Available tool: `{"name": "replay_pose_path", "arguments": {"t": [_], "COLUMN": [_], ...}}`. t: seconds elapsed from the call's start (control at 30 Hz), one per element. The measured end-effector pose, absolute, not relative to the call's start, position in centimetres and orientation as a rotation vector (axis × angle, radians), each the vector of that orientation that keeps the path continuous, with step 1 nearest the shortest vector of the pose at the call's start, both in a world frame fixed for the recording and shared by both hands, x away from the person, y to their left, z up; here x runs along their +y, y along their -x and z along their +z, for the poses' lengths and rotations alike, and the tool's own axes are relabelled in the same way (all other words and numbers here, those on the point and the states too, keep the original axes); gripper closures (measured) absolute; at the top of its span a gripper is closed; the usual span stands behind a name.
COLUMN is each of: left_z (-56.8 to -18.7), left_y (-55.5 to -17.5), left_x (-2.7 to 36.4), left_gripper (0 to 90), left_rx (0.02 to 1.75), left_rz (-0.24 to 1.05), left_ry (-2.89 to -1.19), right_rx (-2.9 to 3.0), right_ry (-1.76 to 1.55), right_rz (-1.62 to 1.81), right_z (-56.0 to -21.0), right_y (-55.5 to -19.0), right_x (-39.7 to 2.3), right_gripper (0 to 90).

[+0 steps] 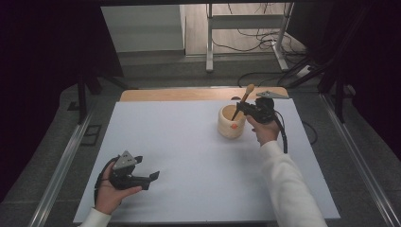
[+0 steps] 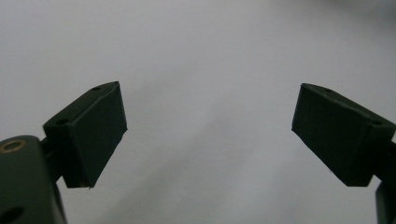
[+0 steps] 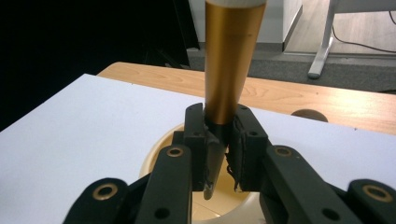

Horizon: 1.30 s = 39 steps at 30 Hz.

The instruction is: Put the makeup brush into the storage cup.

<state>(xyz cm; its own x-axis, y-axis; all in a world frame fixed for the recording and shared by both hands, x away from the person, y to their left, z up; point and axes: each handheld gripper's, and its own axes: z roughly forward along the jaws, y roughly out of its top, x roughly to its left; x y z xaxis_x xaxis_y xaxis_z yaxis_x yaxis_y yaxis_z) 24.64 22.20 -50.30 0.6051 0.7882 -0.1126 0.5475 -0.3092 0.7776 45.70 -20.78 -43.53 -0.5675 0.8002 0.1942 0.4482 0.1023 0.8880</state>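
Pen is clamped in right tongs, tip down over the cup at the tabletop far side. Insertion judged begun; lowering and release are left. Left tongs are held released, idle.

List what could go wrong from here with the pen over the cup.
The right tool pinches the pen only at its narrow dark tip, so the long gold body may pivot or slip. The pen tilts over the cream cup; lowered off-centre, it might catch the rim and tip the cup, which nothing steadies: the left tool sits open, far away.
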Motion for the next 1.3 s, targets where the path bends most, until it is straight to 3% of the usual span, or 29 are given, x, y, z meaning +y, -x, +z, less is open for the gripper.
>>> {"name": "replay_pose_path", "arguments": {"t": [0.27, 0.37, 0.43, 0.47, 0.5, 0.53, 0.6, 1.3], "left_z": [-50.3, -50.3, -50.3, -50.3, -50.3, -50.3, -50.4, -50.2], "left_y": [-24.6, -24.7, -24.7, -24.7, -24.7, -24.7, -24.7, -24.6], "left_x": [22.2, 22.3, 22.3, 22.3, 22.3, 22.3, 22.2, 22.2], "left_gripper": [10.8, 10.8, 10.8, 10.8, 10.8, 10.8, 10.8, 10.8], "left_rx": [1.054, 1.058, 1.058, 1.058, 1.058, 1.056, 1.056, 1.052], "left_rz": [0.368, 0.368, 0.368, 0.368, 0.368, 0.369, 0.366, 0.369], "left_ry": [-2.006, -2.004, -2.004, -2.004, -2.005, -2.007, -2.009, -2.005], "right_rx": [2.096, 2.116, 2.113, 2.091, 2.081, 2.078, 2.098, 2.107], "right_ry": [-1.221, -1.206, -1.169, -1.173, -1.187, -1.204, -1.224, -1.174], "right_rz": [1.430, 1.425, 1.416, 1.406, 1.385, 1.357, 1.365, 1.368], "right_z": [-44.1, -44.0, -44.0, -43.9, -43.9, -43.7, -43.7, -43.1], "right_y": [-46.0, -46.2, -46.3, -46.3, -46.3, -46.2, -46.2, -44.3], "right_x": [-20.3, -20.4, -20.4, -20.3, -20.3, -20.3, -20.4, -20.8], "right_gripper": [77.8, 73.0, 53.2, 34.4, 22.8, 13.9, 7.6, 4.0]}}
